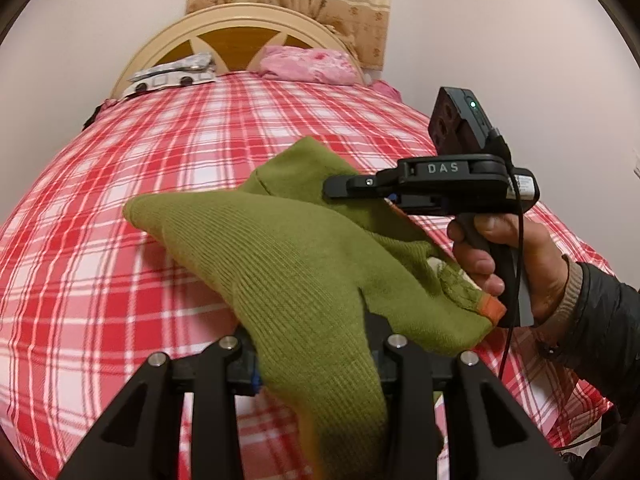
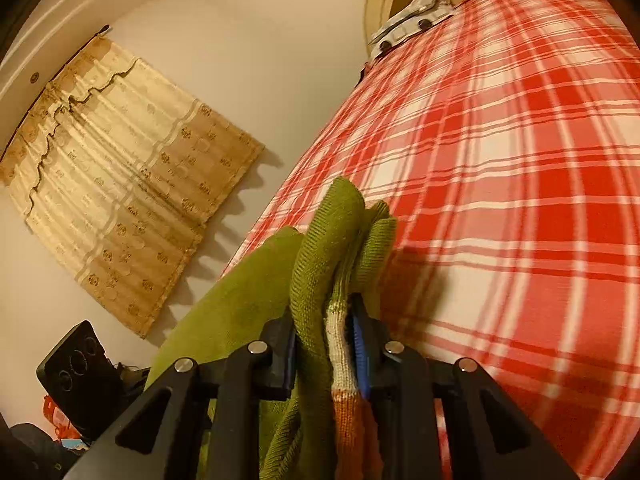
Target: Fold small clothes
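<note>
One green knit garment [image 1: 288,264], two hand-held grippers, one checked bed [image 1: 160,168], two pillows.

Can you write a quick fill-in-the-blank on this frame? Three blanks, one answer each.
1. Both grippers are shut on a knit garment whose main colour is ____.
2. The bedsheet under it has a red and white ____ pattern.
3. In the left wrist view, the right gripper is held by a bare ____.

Missing words: green; checked; hand
</note>
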The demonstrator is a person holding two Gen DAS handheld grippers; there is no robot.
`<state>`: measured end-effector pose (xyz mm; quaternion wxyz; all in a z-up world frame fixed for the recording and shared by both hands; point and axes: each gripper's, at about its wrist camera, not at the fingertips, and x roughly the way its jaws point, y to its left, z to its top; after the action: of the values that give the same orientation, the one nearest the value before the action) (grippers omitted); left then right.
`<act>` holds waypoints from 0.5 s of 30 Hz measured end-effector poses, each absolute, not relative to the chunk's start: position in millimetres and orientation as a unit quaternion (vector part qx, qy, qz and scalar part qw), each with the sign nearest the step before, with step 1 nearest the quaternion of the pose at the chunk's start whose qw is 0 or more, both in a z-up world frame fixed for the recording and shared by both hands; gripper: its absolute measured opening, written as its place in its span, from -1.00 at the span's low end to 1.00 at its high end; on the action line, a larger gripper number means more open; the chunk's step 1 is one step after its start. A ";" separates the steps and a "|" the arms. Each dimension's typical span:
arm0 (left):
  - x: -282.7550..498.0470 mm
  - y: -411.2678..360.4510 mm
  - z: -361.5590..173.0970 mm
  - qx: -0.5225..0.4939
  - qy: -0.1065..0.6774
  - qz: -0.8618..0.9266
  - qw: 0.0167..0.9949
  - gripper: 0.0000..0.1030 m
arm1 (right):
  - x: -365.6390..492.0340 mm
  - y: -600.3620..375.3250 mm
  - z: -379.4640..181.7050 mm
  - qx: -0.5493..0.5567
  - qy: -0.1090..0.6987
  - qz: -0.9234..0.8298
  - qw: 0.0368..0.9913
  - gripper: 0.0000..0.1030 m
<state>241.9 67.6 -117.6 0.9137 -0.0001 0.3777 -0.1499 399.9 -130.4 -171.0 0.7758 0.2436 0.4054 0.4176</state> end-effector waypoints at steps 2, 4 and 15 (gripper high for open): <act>238.3 77.1 -117.2 -0.005 0.376 -0.142 0.916 -0.31 | 398.8 -115.9 -170.9 0.241 0.407 0.425 0.772 -0.54; 235.9 85.4 -117.5 -0.007 0.376 -0.134 0.917 -0.31 | 398.4 -100.3 -170.5 0.238 0.410 0.434 0.766 -0.54; 215.2 131.2 -113.9 -0.035 0.364 -0.096 0.926 -0.31 | 393.9 -28.6 -170.2 0.218 0.422 0.471 0.743 -0.54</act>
<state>215.2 131.2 -113.9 0.9258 -0.0350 0.3640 -0.0960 393.9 -28.6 -170.2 0.7433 0.2183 0.4216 0.4714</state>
